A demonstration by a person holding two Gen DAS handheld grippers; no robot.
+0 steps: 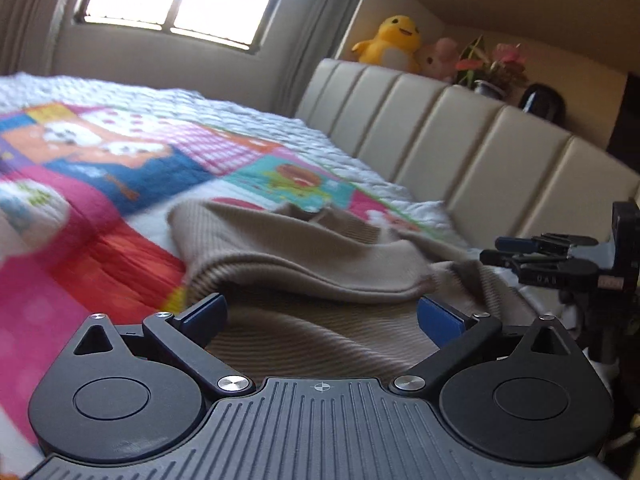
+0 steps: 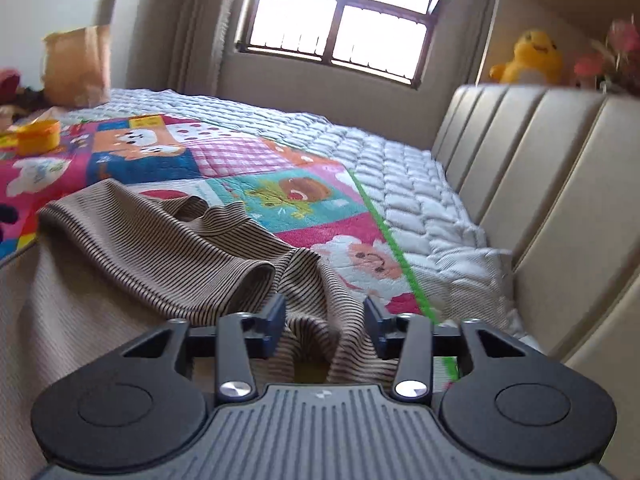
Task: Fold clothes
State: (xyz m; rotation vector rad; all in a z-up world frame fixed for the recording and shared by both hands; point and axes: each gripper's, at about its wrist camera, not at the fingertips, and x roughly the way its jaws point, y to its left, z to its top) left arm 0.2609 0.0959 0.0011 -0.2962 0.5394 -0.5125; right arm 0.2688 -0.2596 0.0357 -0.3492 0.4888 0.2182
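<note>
Striped brown top (image 2: pixel 160 240) spread rumpled on the bed's patchwork quilt (image 2: pixel 280 196), near the headboard (image 2: pixel 540 200) and running roughly alongside it, toward the window (image 2: pixel 336 20). Long axis hard to call with the cloth bunched; collar opening (image 2: pixel 208 208) at the far end, toward the window, so hem end presumably nearest the claws. Right claw (image 2: pixel 325 330) half spread, low over a raised ridge of fabric that sits between the fingers, not pinched. Left claw (image 1: pixel 322 320) spread wide, empty, hovering just above flat cloth farther out from the headboard, a folded-over roll (image 1: pixel 304 264) just beyond its tips. Right claw (image 1: pixel 532 248) seen edge-on from the left view, on the headboard side of the top. Judged nearer to a grip: the right, straddling the ridge already; left needing a drop onto the near edge first.
</note>
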